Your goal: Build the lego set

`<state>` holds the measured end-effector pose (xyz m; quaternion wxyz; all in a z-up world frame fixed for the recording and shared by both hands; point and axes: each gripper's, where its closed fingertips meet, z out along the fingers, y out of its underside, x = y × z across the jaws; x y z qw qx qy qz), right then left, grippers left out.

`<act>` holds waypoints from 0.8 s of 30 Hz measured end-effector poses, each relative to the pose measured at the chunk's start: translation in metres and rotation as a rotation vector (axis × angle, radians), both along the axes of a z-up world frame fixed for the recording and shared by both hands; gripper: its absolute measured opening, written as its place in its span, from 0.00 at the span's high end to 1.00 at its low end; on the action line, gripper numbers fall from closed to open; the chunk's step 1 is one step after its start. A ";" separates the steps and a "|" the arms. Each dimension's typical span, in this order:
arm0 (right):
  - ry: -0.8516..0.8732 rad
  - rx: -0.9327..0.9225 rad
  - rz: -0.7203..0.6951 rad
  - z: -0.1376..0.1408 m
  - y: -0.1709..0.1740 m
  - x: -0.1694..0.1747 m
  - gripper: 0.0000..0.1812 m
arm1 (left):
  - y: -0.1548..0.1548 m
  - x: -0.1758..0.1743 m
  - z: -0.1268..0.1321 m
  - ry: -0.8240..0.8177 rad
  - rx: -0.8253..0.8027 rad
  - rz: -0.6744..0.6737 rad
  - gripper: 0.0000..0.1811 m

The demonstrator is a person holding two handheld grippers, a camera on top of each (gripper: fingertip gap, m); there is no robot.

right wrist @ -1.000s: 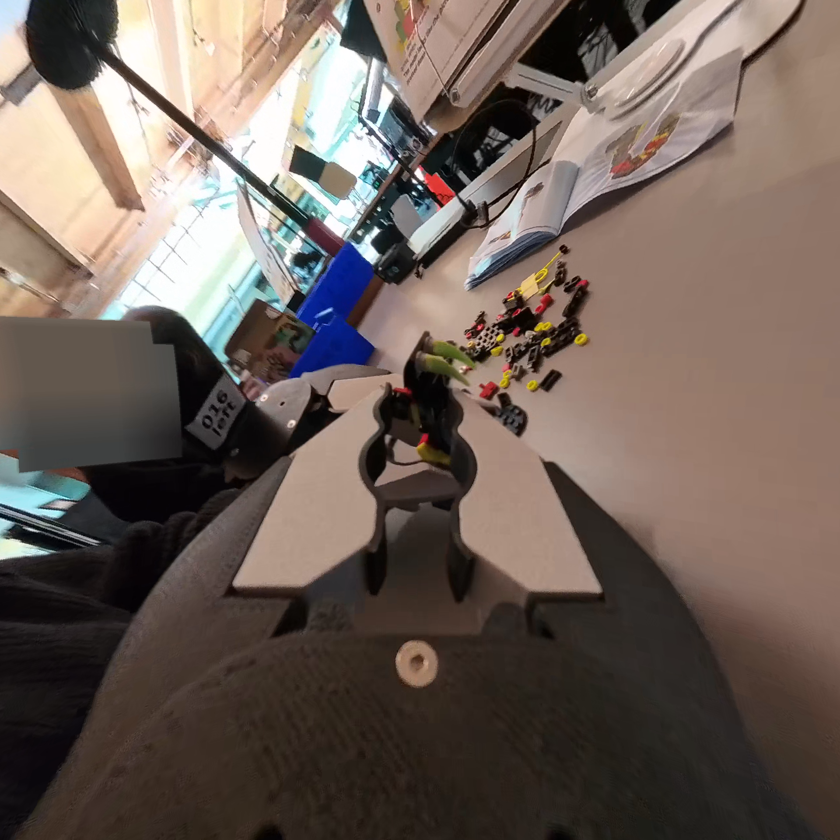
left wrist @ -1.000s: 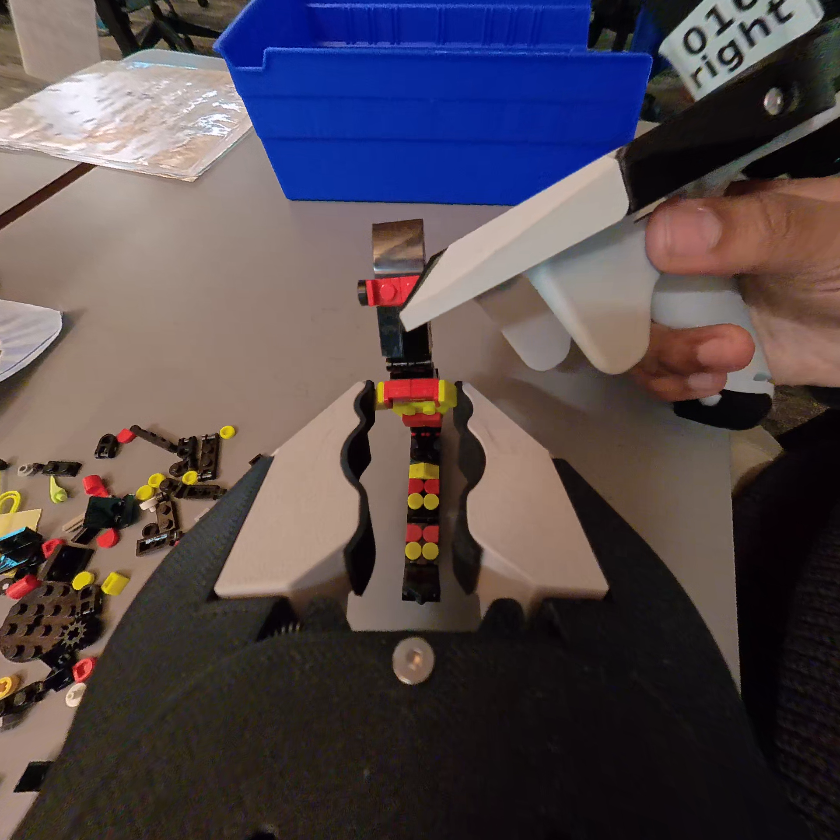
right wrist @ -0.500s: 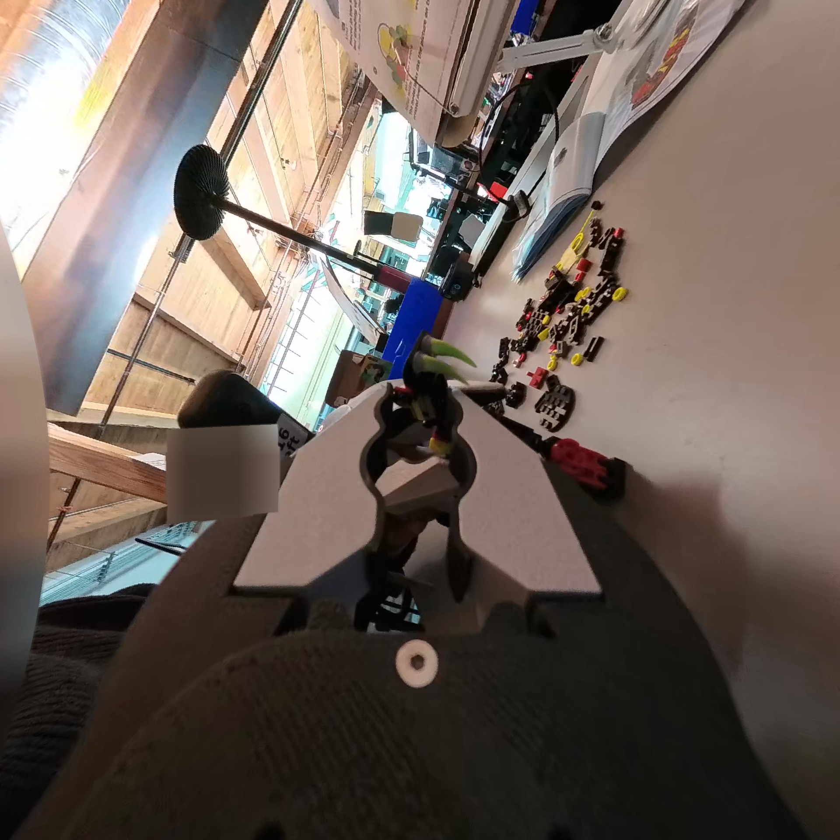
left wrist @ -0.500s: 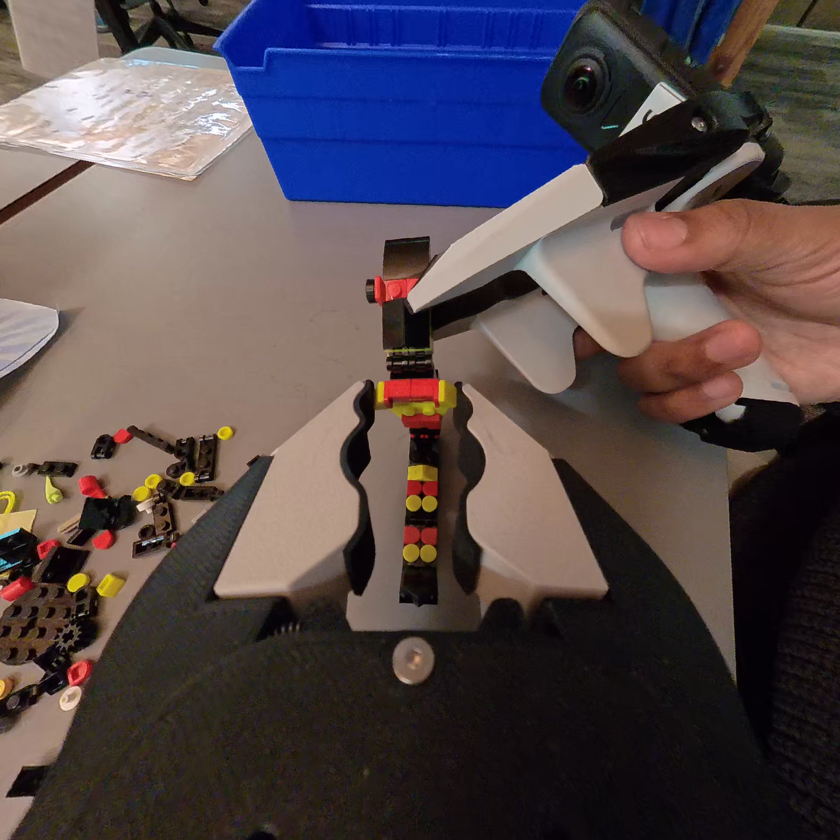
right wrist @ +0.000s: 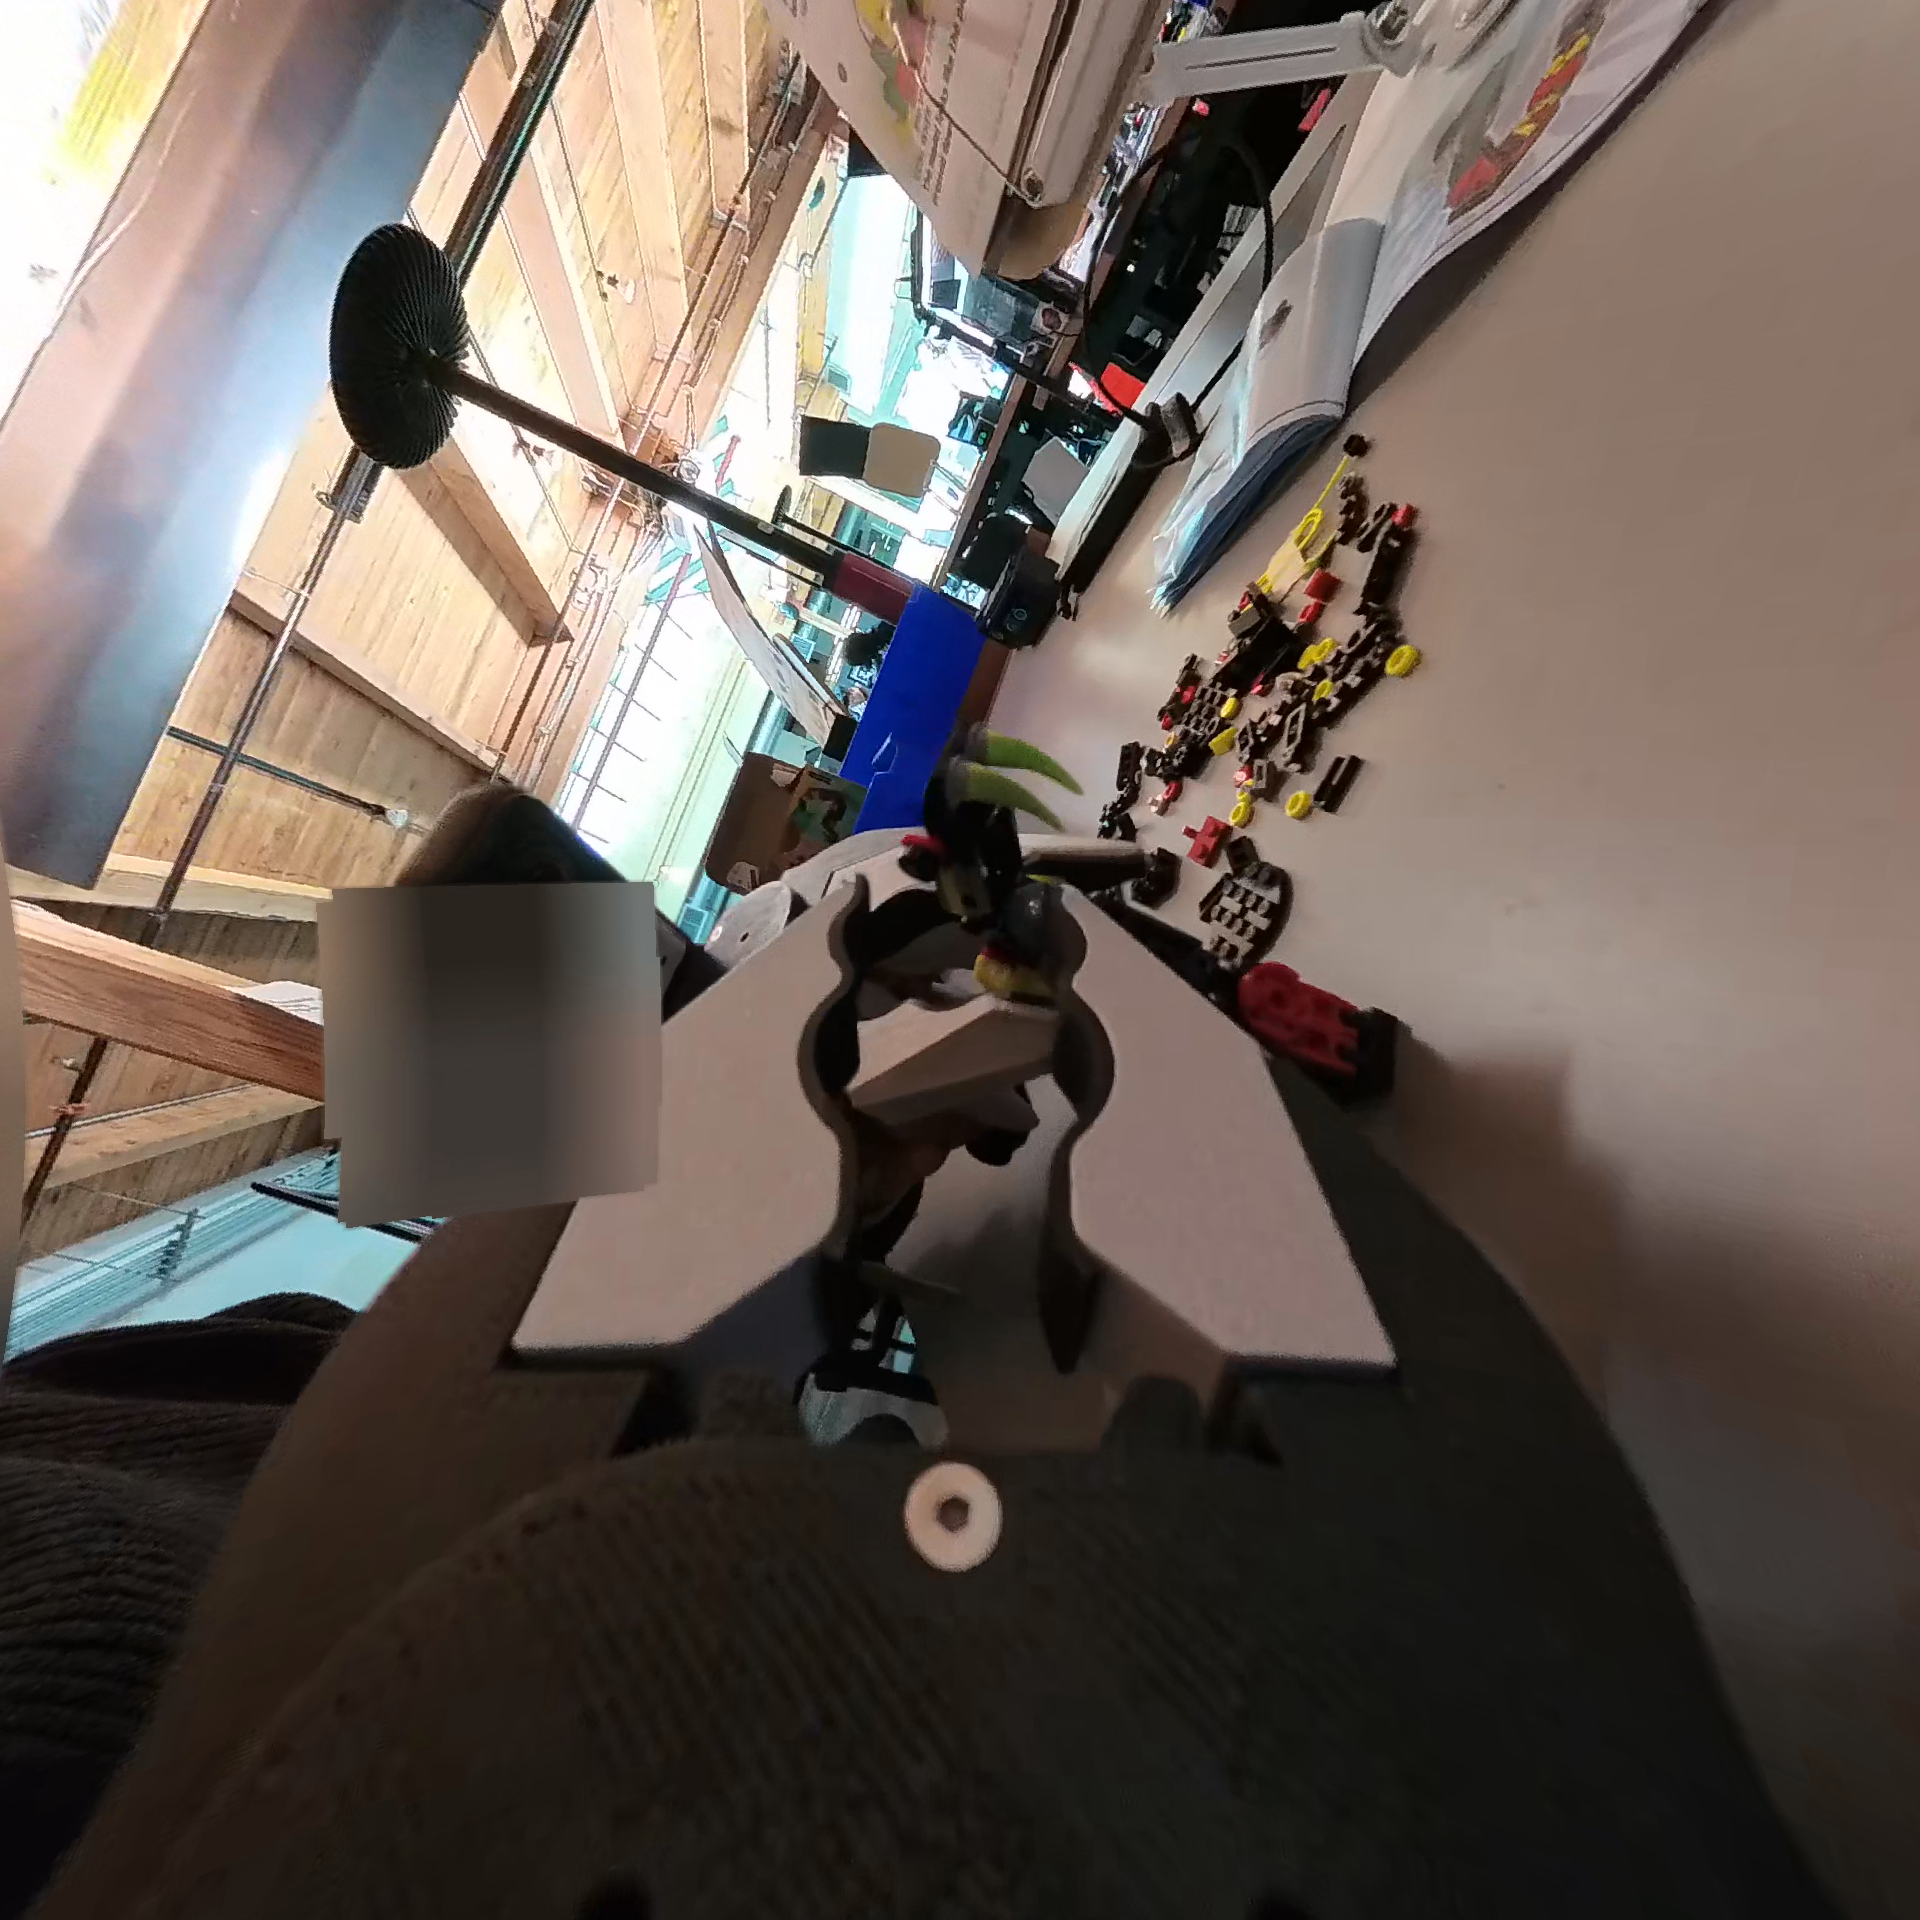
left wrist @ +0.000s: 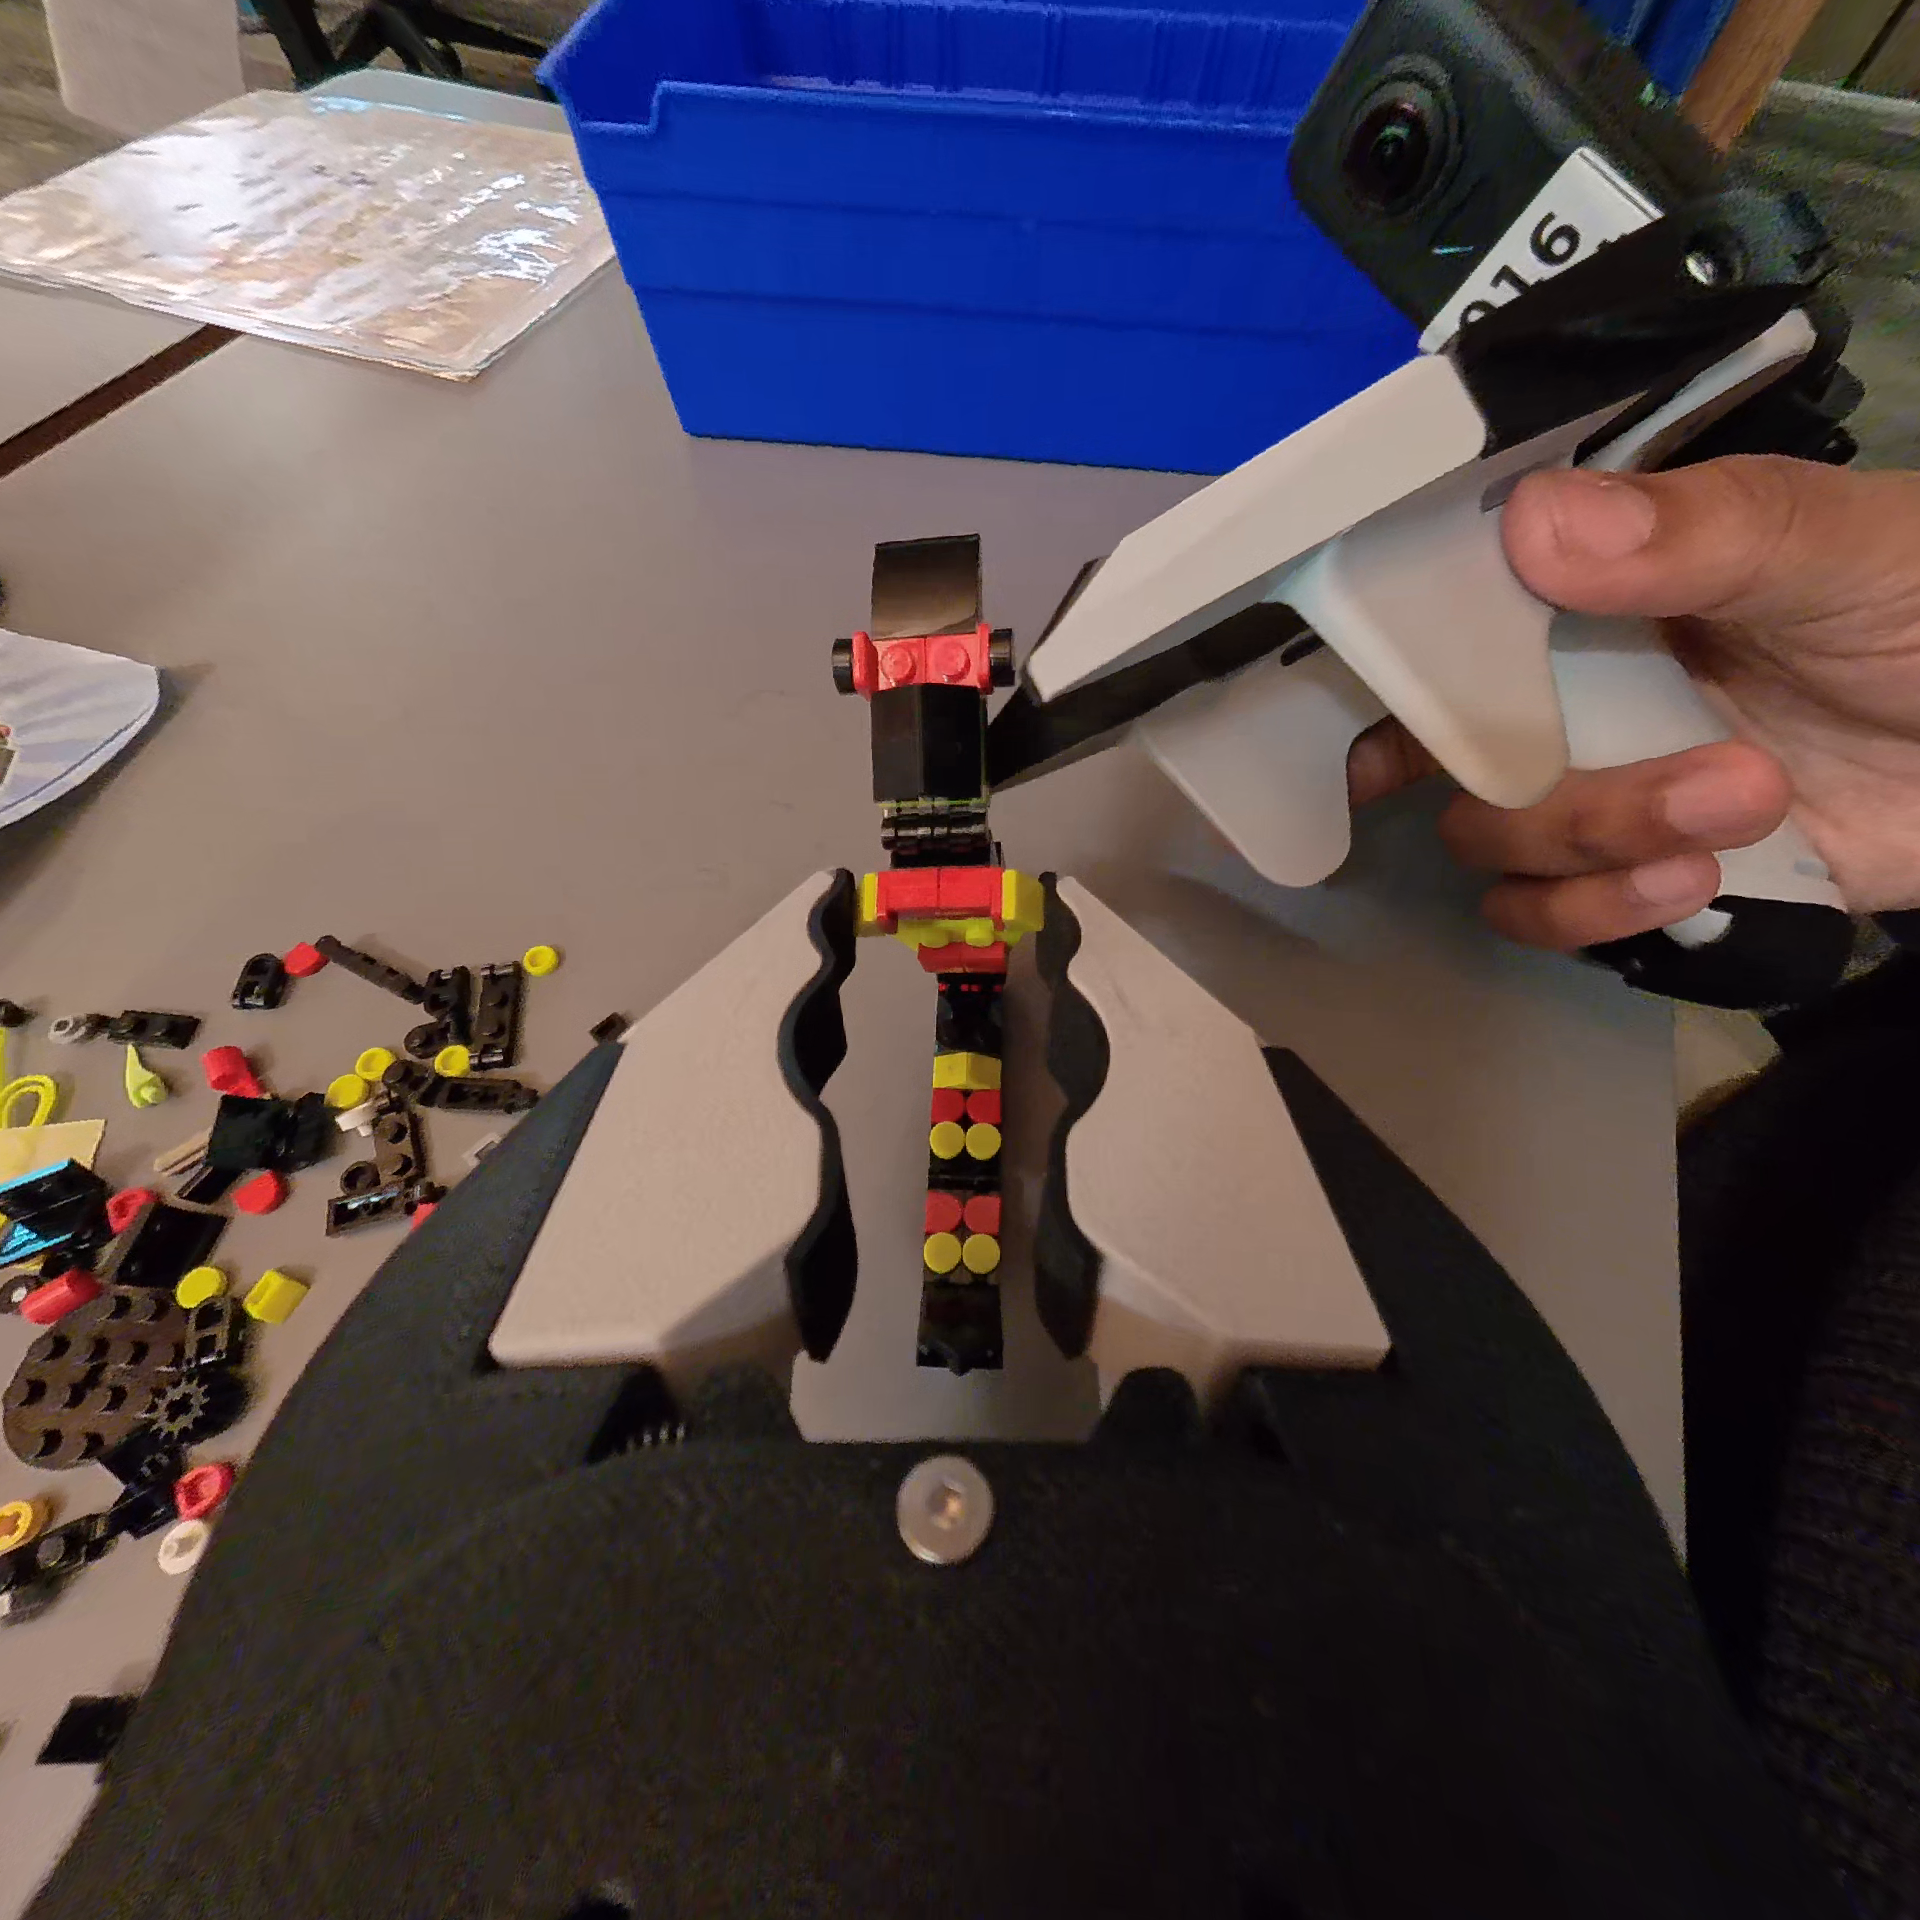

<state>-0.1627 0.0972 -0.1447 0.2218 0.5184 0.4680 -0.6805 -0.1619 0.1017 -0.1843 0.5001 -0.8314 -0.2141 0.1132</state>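
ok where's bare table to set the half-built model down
Bare table lies between the blue bin and the loose pieces, ahead of the left claw. It is crowded at the left, around those pieces. The right claw blocks the right side.

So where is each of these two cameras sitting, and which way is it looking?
Left wrist view: sits on the left claw, looking along it over the table at the lego model it grips; the person's hand shows.
Right wrist view: sits on the right claw, rolled sideways, facing the model.
Shared: the model, loose pieces, each other's claw.
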 end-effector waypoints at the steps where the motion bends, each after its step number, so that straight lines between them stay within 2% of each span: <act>1: 0.005 0.007 0.001 0.000 0.000 0.000 0.83 | -0.001 -0.001 0.000 -0.007 0.002 0.003 0.82; 4: 0.018 0.044 0.006 -0.001 0.002 0.001 0.83 | -0.006 -0.002 0.000 -0.048 0.014 0.011 0.81; 6: 0.026 0.087 0.020 -0.004 0.004 0.003 0.88 | -0.009 -0.001 -0.002 -0.076 0.001 0.004 0.68; 9: 0.035 0.141 0.020 -0.008 0.010 0.003 0.90 | -0.020 0.002 -0.006 -0.096 -0.033 0.011 0.50; 11: 0.049 0.177 0.017 -0.009 0.016 0.004 0.90 | -0.032 0.006 -0.007 -0.107 -0.055 0.024 0.46; 15: 0.082 0.299 0.043 -0.018 0.030 0.010 0.89 | -0.063 0.023 -0.023 -0.130 -0.115 0.080 0.50; 18: 0.101 0.302 0.064 -0.015 0.031 0.015 0.90 | -0.080 0.037 -0.038 -0.177 -0.120 0.126 0.55; 24: 0.147 0.339 0.116 -0.012 0.021 0.023 0.90 | -0.075 0.036 -0.034 -0.181 -0.096 0.138 0.59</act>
